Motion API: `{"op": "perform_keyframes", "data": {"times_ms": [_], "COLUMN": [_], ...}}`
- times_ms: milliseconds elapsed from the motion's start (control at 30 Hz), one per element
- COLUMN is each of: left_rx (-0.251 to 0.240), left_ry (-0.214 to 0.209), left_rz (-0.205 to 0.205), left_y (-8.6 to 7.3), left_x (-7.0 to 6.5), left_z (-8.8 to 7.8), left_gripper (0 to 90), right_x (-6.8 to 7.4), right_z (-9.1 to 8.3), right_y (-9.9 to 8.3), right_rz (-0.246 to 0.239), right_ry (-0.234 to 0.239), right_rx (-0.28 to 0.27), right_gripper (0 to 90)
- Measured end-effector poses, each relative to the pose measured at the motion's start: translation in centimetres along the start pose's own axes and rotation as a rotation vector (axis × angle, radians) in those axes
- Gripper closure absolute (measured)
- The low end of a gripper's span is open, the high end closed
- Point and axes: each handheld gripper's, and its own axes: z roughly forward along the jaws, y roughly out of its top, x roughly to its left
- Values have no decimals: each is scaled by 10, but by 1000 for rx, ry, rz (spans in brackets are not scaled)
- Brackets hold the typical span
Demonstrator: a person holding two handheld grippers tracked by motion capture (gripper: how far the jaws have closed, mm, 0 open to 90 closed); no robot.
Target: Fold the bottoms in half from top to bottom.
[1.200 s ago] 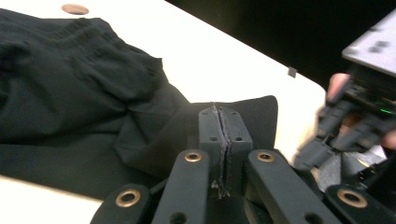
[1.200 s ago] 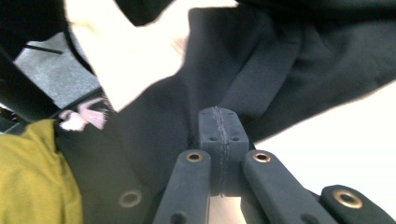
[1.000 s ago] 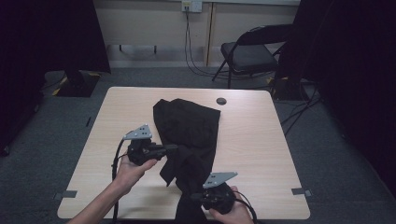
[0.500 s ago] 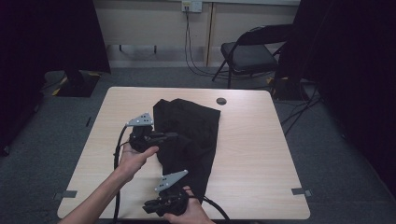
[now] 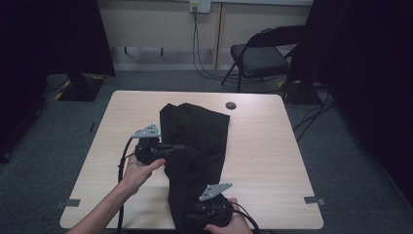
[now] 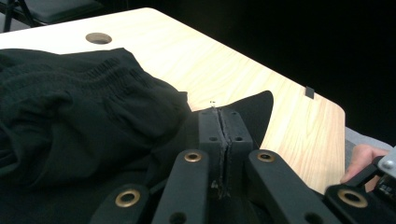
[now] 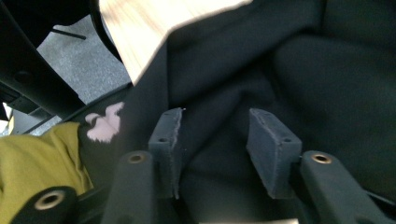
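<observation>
You are working a plain black garment (image 5: 195, 141), showing no print, over a desk (image 5: 272, 161) that is showing pale wood grain with a small dark round hole (image 5: 231, 105). Your left hand-held gripper (image 5: 178, 147) is showing black, with a grey three-cornered plate on top and brass-coloured rivets on its arms; your right hand-held gripper (image 7: 215, 135) is showing the same black jaws with dark grey pads. The floor (image 5: 58, 126) is showing grey carpet. Mustard-yellow cloth (image 7: 37, 158) is showing at the right gripper view's lower left.
</observation>
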Motion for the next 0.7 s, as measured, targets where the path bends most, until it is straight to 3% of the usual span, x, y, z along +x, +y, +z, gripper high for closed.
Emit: {"op": "perform_keyframes", "data": {"times_ms": [67, 133, 200, 233, 300, 567, 700], "left_rx": [5, 7, 10, 8, 11, 14, 19], "left_ry": [-3, -8, -12, -10, -14, -3, 5], "left_rz": [3, 10, 20, 23, 28, 23, 26], "left_y": [0, 0, 1, 1, 2, 1, 0], "left_x": [-1, -3, -5, -5, -5, -2, 0], "left_z": [3, 4, 4, 4, 3, -1, -6], "left_gripper": [888, 888, 888, 888, 888, 888, 888], "right_x": [5, 10, 14, 17, 24, 44, 49], "right_z": [6, 15, 24, 26, 31, 62, 64], "right_y": [-1, 1, 2, 3, 6, 28, 38], "right_rz": [-37, -72, -69, -85, -107, -124, -143], "right_ry": [23, 17, 51, 84, 102, 193, 198], "right_rx": [8, 37, 48, 49, 58, 62, 42], "right_gripper": [535, 530, 527, 528, 561, 533, 540]}}
